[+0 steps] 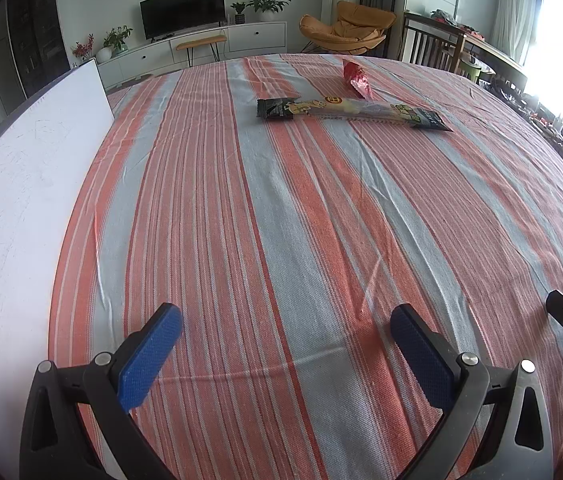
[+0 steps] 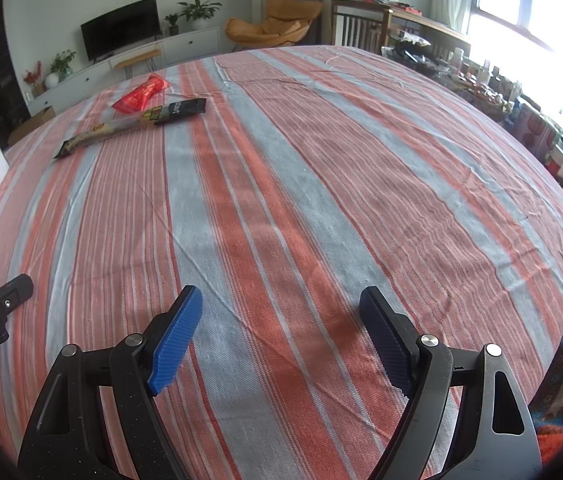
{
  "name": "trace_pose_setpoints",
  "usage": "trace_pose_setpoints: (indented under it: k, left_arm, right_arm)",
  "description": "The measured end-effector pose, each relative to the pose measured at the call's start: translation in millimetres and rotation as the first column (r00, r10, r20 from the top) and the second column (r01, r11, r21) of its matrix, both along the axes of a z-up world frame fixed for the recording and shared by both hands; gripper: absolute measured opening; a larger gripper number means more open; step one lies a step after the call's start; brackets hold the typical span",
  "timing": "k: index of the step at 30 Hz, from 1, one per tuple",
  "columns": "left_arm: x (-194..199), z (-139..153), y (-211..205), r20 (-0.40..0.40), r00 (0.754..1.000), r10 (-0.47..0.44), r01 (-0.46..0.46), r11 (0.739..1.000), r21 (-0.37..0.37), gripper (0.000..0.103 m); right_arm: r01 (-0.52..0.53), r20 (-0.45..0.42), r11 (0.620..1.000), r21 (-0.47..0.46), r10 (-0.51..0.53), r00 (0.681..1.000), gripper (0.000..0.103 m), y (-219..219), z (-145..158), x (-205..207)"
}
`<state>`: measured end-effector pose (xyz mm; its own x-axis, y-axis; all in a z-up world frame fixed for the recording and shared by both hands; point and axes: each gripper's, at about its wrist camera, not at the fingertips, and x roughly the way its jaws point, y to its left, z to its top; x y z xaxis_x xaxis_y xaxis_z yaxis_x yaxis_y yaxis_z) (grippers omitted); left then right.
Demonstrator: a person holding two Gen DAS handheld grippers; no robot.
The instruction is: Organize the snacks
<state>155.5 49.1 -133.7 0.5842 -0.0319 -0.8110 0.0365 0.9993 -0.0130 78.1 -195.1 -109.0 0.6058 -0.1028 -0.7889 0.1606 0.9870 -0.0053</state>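
Striped tablecloth (image 1: pixel 281 220) is loose and wrinkled | left gripper (image 1: pixel 285 320) and right gripper (image 2: pixel 281 304) both spread, holding nothing | long snack pack (image 1: pixel 353 113) touches red snack pack (image 1: pixel 356 76), far side | risk: pinching cloth, or dragging both packs together.

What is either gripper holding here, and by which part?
Nothing. The left gripper and right gripper are both open and empty; both snack packets lie untouched on the tablecloth.

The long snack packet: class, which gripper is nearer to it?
Left. The long snack packet lies ahead of the left gripper, but far forward-left of the right gripper.
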Motion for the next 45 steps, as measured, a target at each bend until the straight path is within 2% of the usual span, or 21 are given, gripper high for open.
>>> trace_pose_setpoints:
  k: [12, 15, 19, 35, 37, 39, 43, 45]
  left_arm:
    - [0, 0, 0, 0.0, 1.0, 0.0, 0.0, 1.0, 0.0, 0.103]
    - [0, 0, 0, 0.0, 1.0, 0.0, 0.0, 1.0, 0.001, 0.103]
    - [0, 0, 0, 0.0, 1.0, 0.0, 0.0, 1.0, 0.001, 0.103]
    - [0, 0, 0, 0.0, 1.0, 0.0, 0.0, 1.0, 0.001, 0.103]
    - [4, 1, -1, -0.03, 0.999, -0.012, 0.012, 1.0, 0.003, 0.103]
    - [12, 7, -3, -0.094, 0.995, -0.041, 0.04, 0.999, -0.013, 0.102]
    - [25, 44, -13, -0.028, 0.996, -0.089, 0.088, 0.995, -0.046, 0.103]
    - [43, 57, -29, -0.017, 0.985, -0.17, 0.17, 0.985, -0.001, 0.103]
  right_arm:
    - [0.005, 0.005, 1.0, 0.023, -0.005, 1.0, 0.084, -4, 2, -4]
    - [0.016, 0.048, 0.999, 0.05, -0.018, 0.999, 0.084, -8, 9, -8]
    - [0.022, 0.101, 0.999, 0.041, -0.026, 0.995, 0.084, -8, 17, -12]
    - [0.033, 0.016, 0.998, 0.053, -0.034, 0.999, 0.084, -9, 3, 0]
    - [0.03, 0.013, 0.998, 0.047, -0.031, 0.999, 0.084, -8, 2, -1]
    - [0.027, 0.011, 0.999, 0.041, -0.028, 1.0, 0.085, -7, 2, -1]
    - [0.025, 0.001, 1.0, 0.015, -0.025, 1.0, 0.085, -4, 1, 0]
    - [0.022, -0.001, 1.0, 0.009, -0.022, 1.0, 0.085, -3, 1, 0]
